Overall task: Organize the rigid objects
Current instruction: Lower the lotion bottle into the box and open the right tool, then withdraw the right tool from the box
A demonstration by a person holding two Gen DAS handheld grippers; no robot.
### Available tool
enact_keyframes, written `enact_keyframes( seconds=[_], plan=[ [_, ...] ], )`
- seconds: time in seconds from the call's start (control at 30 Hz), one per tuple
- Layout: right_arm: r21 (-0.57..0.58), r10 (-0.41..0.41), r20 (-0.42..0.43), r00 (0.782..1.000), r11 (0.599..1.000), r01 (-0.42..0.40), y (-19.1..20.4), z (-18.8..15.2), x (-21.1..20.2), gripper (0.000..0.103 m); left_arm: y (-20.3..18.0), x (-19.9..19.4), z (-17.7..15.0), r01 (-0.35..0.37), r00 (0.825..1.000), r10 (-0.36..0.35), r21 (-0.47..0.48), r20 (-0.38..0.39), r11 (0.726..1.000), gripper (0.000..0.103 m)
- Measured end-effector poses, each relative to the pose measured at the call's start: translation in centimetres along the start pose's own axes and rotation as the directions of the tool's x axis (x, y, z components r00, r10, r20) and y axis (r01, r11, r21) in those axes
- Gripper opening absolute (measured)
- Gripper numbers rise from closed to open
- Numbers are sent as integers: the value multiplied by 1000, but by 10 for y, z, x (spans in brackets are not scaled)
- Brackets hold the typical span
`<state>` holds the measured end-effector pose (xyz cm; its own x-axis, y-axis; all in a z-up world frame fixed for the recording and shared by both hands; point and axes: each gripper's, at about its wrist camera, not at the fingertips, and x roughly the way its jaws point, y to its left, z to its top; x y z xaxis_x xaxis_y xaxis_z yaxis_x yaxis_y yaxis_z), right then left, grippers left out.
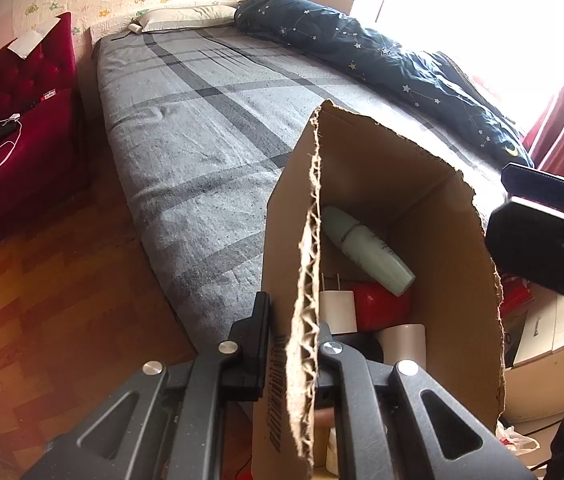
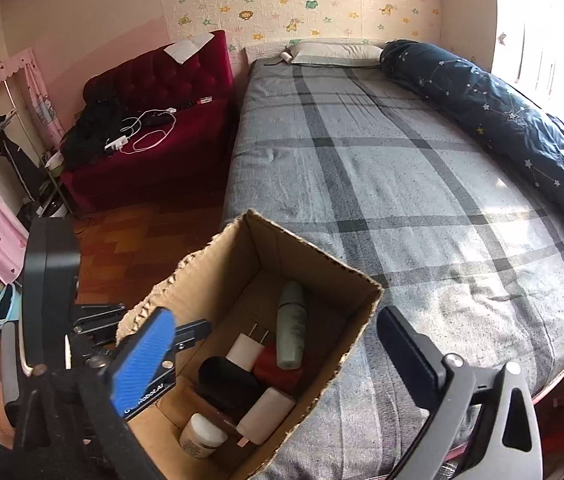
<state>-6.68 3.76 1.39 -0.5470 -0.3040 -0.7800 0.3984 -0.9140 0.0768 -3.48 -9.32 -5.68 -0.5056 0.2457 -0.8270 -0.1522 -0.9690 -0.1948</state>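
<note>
A cardboard box (image 2: 282, 264) is seen standing at the near left corner of the bed (image 2: 422, 200), its top open and its rim torn. The left gripper (image 1: 294, 344) is clamped on the box's near left wall, the ragged corrugated edge being pinched between its fingers (image 1: 259, 320). The right gripper (image 2: 277, 336) is held just above the box with its jaws spread wide and nothing between them; one blue-padded finger (image 2: 143, 360) is seen at the left, the other at the right over the bedsheet.

Inside the box several things are packed close together: a pale green bottle (image 2: 292, 326) lying against the far side, a white plug (image 2: 243, 350) with its prongs pointing far, a red item (image 2: 275, 366) touching both, a black case (image 2: 227, 384) to the left, a beige tube (image 2: 265, 416) beside it, and a small jar (image 2: 201, 436) in the near corner.

A rolled dark quilt (image 2: 502, 112) is laid along the bed's right edge, a pillow (image 2: 334, 54) at its far end. A red sofa (image 2: 153, 120) with cables is seen to the left.
</note>
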Motion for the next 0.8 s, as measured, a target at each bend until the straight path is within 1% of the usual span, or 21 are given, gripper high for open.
enact_keyframes(
  seconds=[0.07,0.2,0.7,0.8],
  plan=[
    [4,-24,-5,1000,1000,24,-2,2,1,103,1,0,0,3,1000,-3,-2,-1,1000,10],
    [18,-40,-19,999,999,40,-8,3,4,103,0,-1,0,4,1000,-4,-2,2,1000,10],
    [51,-57,-25,998,997,58,-21,-2,5,103,2,1,3,5,1000,-5,2,4,1000,10],
    [60,-61,-37,997,996,63,-25,-2,7,103,2,2,6,6,1000,-6,-1,5,1000,10]
  ],
)
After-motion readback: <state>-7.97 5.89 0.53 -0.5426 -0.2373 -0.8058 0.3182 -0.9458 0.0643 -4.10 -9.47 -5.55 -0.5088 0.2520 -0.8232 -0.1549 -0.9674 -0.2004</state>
